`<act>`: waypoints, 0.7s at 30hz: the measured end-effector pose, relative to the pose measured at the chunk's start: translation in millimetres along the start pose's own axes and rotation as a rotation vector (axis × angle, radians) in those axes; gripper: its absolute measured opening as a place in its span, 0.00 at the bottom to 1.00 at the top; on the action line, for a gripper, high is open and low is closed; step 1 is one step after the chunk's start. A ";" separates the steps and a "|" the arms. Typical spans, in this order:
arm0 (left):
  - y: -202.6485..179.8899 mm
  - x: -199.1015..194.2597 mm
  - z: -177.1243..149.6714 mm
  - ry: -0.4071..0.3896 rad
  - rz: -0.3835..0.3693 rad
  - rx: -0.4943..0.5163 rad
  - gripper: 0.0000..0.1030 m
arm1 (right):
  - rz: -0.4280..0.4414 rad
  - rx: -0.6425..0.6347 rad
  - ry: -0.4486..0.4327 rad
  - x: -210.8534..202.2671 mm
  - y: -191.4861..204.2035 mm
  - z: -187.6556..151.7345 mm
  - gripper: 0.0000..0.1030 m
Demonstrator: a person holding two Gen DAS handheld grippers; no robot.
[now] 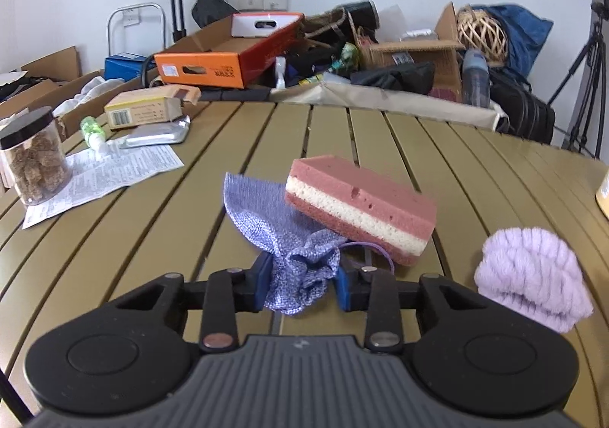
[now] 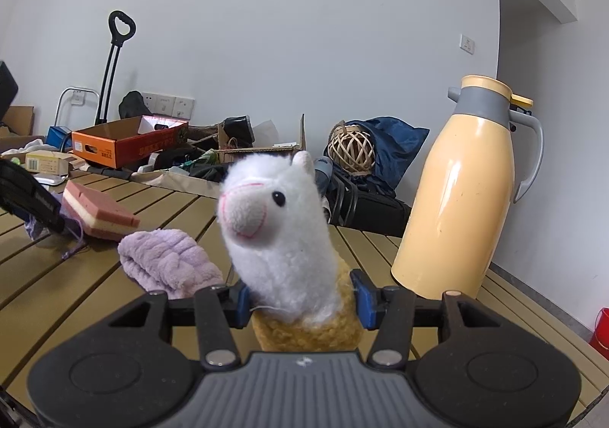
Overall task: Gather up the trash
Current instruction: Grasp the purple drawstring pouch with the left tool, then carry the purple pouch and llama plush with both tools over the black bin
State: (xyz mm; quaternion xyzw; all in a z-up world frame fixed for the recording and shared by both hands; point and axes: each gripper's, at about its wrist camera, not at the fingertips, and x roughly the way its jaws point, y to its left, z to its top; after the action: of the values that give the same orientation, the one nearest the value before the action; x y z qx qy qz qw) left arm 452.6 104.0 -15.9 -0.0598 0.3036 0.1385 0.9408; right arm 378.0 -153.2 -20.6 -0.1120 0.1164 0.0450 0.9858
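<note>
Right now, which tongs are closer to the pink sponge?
Left. The left tongs pinch a blue mesh pouch right beside the sponge; the right tongs, holding the plush alpaca, sit farther away.

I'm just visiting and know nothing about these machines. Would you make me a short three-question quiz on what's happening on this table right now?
1. True or false: the left tool is clamped on the pink sponge.
2. What does the right tool hold? A) the yellow thermos jug B) a plush alpaca C) the lilac towel
3. Fill in: the pink sponge lies partly on top of the blue mesh ____.

Key
1. False: its pads pinch the bunched neck of the blue mesh pouch; the sponge only rests on it.
2. B: the plush alpaca. The yellow thermos jug and lilac towel stand free on the slatted table.
3. pouch
</note>
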 end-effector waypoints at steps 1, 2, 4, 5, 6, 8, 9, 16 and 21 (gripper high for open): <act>1.0 -3.7 0.9 -0.011 -0.004 -0.003 0.33 | 0.001 -0.001 0.003 0.2 0.3 -0.2 0.49; 1.9 -7.9 2.0 -0.023 -0.006 -0.006 0.32 | 0.003 0.001 0.005 0.0 0.5 -0.6 0.49; 2.6 -17.5 3.5 -0.046 -0.016 -0.008 0.32 | 0.008 0.005 0.005 -1.2 -0.1 -0.3 0.49; 2.8 -22.6 4.2 -0.056 -0.025 -0.010 0.32 | 0.010 0.007 0.002 -2.3 -0.5 0.4 0.49; 3.2 -26.3 4.5 -0.061 -0.033 -0.013 0.32 | 0.011 0.010 -0.002 -4.0 -0.5 1.2 0.49; 3.7 -34.6 4.9 -0.068 -0.056 -0.019 0.32 | 0.016 0.013 -0.012 -8.3 -0.2 3.5 0.49; 4.8 -39.0 4.7 -0.074 -0.070 -0.023 0.32 | 0.021 0.013 -0.016 -10.7 0.2 4.7 0.49; 10.7 -67.6 -0.8 -0.109 -0.119 -0.037 0.32 | 0.039 0.036 -0.028 -30.8 2.6 3.5 0.49; 14.5 -89.4 -7.9 -0.134 -0.130 -0.046 0.32 | 0.049 0.057 -0.034 -47.6 2.8 3.0 0.49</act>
State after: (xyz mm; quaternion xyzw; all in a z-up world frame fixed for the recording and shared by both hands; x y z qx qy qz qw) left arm 374.3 96.3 29.8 -0.0917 0.2322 0.0878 0.9643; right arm 332.2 -152.8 -6.9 -0.0803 0.1036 0.0679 0.9890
